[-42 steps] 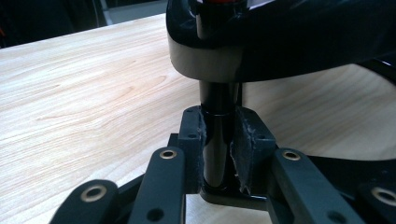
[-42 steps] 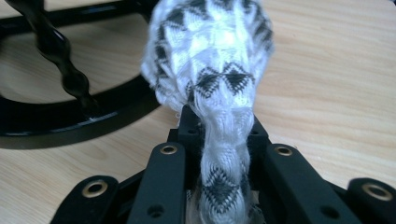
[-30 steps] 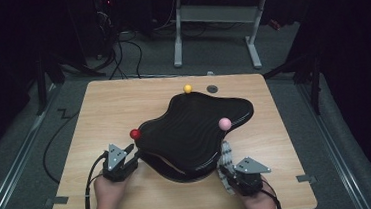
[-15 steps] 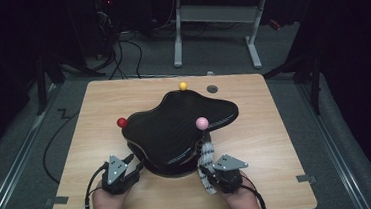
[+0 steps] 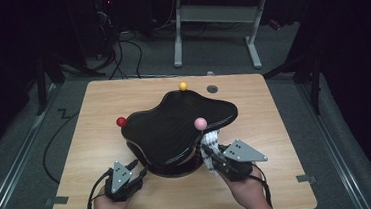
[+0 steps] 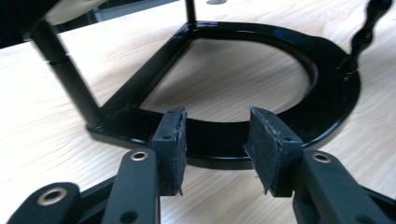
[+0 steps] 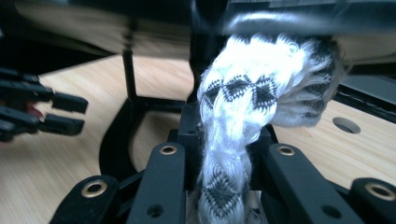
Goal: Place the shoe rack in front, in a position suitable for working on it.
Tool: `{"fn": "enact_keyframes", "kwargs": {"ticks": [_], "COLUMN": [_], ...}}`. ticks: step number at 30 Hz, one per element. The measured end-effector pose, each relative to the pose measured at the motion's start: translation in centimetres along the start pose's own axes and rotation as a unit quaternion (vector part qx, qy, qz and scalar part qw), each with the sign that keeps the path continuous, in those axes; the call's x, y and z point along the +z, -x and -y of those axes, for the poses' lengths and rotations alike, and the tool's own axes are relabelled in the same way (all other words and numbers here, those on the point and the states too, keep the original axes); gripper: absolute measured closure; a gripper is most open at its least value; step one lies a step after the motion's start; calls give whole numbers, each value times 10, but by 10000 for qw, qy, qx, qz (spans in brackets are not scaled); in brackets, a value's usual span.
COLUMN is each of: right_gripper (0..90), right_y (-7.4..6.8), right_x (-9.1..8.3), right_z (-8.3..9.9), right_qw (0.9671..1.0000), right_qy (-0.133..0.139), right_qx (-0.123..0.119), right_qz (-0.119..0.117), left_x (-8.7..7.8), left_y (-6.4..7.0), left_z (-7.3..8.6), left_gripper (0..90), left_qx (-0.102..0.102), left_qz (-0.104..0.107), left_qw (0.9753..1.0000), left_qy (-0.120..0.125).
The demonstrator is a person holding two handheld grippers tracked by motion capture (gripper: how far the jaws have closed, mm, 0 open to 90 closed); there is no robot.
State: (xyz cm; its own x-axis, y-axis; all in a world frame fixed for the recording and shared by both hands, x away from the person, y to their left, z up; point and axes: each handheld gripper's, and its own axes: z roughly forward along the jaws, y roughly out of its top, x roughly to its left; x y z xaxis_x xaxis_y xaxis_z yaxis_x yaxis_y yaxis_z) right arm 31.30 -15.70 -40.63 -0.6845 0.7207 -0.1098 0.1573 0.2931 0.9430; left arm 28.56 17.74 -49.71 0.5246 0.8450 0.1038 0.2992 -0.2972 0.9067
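Right gripper (image 5: 217,158) is clamped on a white rope with black pattern (image 5: 210,150); in the right gripper view the rope (image 7: 240,126) runs up between the two jaws, pinched tight, and bunches up against the underside of the stand's top plate. Rope sits at the near-right edge of the black stand (image 5: 175,128), just below the pink ball (image 5: 200,123). Left gripper (image 5: 138,177) has jaws apart with nothing between them; the left gripper view puts its pads (image 6: 170,140) just in front of the stand's black base ring (image 6: 289,121), close to the near rim, contact unclear. Stand sits mid-table on the wooden table (image 5: 275,127): wavy glossy top plate on thin posts over a ring-and-bar base. Red ball (image 5: 121,121) at the plate's left edge, yellow ball (image 5: 183,86) at the far edge. Small round grey hole (image 5: 212,89) in the tabletop just right of the yellow ball. Both hands come in from the near edge, left hand (image 5: 112,205) and right hand (image 5: 245,192), one on each side of the stand's near end. Left gripper also shows at the left of the right gripper view, jaws parted, blurred.
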Motion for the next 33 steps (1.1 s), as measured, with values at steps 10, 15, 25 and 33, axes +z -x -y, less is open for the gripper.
{"fn": "enact_keyframes", "kwargs": {"ticks": [10, 15, 25, 33], "right_gripper": [757, 755, 747, 722], "right_y": [1, -4, -1, 2], "right_x": [33, 50, 45, 24], "right_z": [55, 83, 75, 36], "right_qw": [9932, 9840, 9850, 9958], "right_qy": [-1105, -1718, -1627, -816], "right_qx": [4, 21, 220, 212], "right_qz": [-374, -466, -525, -369], "left_x": [8, 10, 13, 11], "left_y": [8, 13, 20, 19], "left_z": [-5, -7, -7, -7], "left_gripper": [559, 541, 447, 357], "left_qx": [-257, -171, 79, 94], "left_qz": [507, 629, 710, 702], "left_qw": [9984, 9979, 9974, 9974], "left_qy": [11, -18, 118, 113]}}
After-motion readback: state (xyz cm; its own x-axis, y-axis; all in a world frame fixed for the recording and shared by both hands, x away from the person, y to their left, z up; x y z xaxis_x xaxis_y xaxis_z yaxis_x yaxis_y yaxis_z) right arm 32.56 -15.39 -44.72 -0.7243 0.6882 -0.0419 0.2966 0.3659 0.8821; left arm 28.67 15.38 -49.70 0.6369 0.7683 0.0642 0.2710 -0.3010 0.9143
